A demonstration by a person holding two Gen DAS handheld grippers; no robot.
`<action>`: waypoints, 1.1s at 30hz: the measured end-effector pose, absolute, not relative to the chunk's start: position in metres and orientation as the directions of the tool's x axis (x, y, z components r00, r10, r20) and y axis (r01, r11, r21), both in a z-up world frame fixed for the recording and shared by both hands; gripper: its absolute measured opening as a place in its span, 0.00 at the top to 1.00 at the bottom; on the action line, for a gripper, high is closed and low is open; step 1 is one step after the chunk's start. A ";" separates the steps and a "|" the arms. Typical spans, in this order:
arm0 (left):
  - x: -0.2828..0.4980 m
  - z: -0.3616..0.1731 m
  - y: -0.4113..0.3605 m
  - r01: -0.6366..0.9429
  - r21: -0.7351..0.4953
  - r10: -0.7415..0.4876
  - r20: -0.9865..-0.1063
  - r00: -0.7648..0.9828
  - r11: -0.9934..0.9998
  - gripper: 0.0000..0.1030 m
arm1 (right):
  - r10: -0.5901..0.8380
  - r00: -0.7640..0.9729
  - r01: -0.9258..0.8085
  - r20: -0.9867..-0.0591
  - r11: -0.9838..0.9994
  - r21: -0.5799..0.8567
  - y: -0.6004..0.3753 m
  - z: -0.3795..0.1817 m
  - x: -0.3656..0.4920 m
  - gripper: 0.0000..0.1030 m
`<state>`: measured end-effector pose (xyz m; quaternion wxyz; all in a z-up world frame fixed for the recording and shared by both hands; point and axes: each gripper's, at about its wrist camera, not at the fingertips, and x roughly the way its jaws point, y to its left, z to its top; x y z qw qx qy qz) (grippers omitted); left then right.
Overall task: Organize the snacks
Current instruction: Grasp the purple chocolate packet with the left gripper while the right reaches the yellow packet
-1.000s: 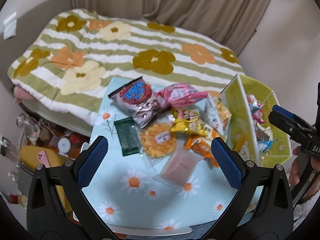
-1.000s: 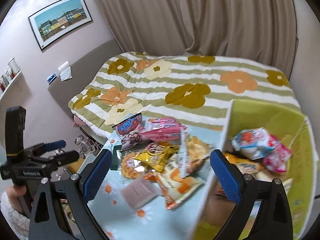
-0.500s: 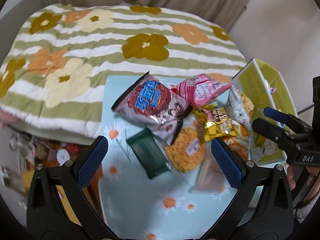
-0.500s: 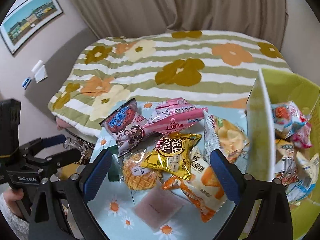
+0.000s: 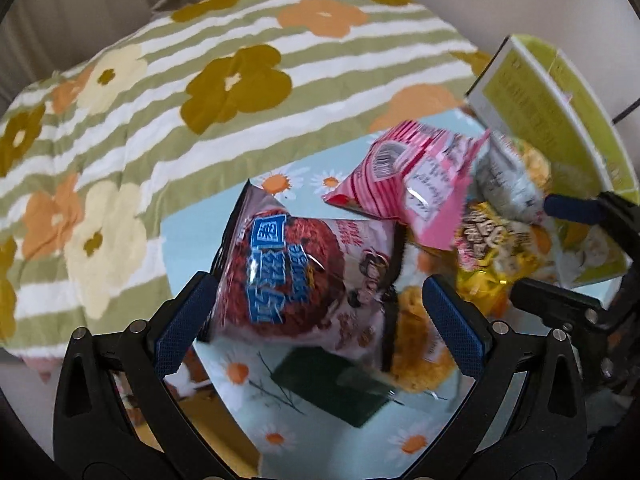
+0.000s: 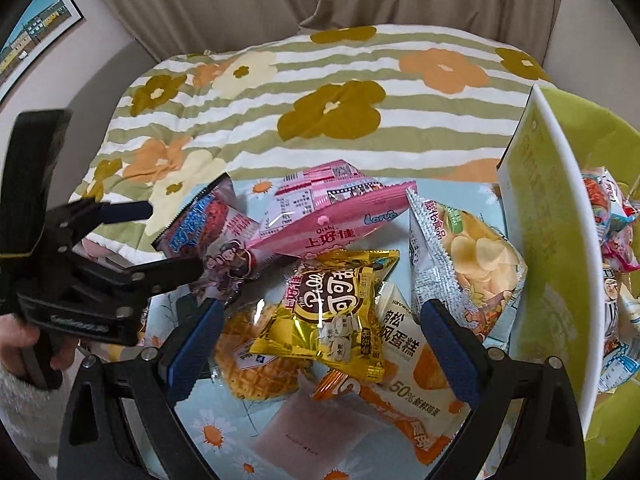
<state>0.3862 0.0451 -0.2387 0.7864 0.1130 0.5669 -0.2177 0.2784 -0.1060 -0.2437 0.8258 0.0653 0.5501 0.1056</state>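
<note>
Both grippers agape – left gripper (image 5: 318,312) around red snack bag (image 5: 304,276)

Foil is gleaming on the yellow bag (image 6: 332,320), glossy plastic is shining on the pink bag (image 6: 320,216) and red bag (image 5: 296,280). The quilt (image 6: 320,92) is looking soft, matt cloth; the gripper pads (image 5: 454,332) are showing ribbed blue rubber.
</note>
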 end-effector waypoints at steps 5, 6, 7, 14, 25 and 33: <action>0.401 -0.264 0.036 0.480 -0.104 -0.218 -0.958 0.189 0.871 0.01 | 0.251 0.347 -0.088 -0.904 0.968 0.235 -0.107 -0.256 0.284 0.05; 0.402 -0.270 0.034 0.487 -0.084 -0.196 -0.963 0.185 0.869 0.01 | 0.251 0.343 -0.088 -0.905 0.968 0.235 -0.107 -0.259 0.284 0.05; 0.403 -0.276 0.032 0.495 -0.067 -0.178 -0.967 0.181 0.867 0.01 | 0.252 0.339 -0.087 -0.907 0.968 0.236 -0.107 -0.261 0.285 0.05; 0.402 -0.287 0.028 0.531 -0.049 -0.171 -0.968 0.184 0.846 0.00 | 0.263 0.310 -0.089 -0.914 0.965 0.247 -0.105 -0.275 0.291 0.05; 0.403 -0.302 0.026 0.601 -0.015 -0.140 -0.977 0.161 0.799 0.00 | 0.271 0.291 -0.087 -0.918 0.963 0.257 -0.103 -0.281 0.300 0.05; 0.404 -0.306 0.021 0.596 0.049 -0.076 -0.980 0.182 0.801 0.04 | 0.263 0.286 -0.089 -0.921 0.965 0.247 -0.099 -0.283 0.303 0.05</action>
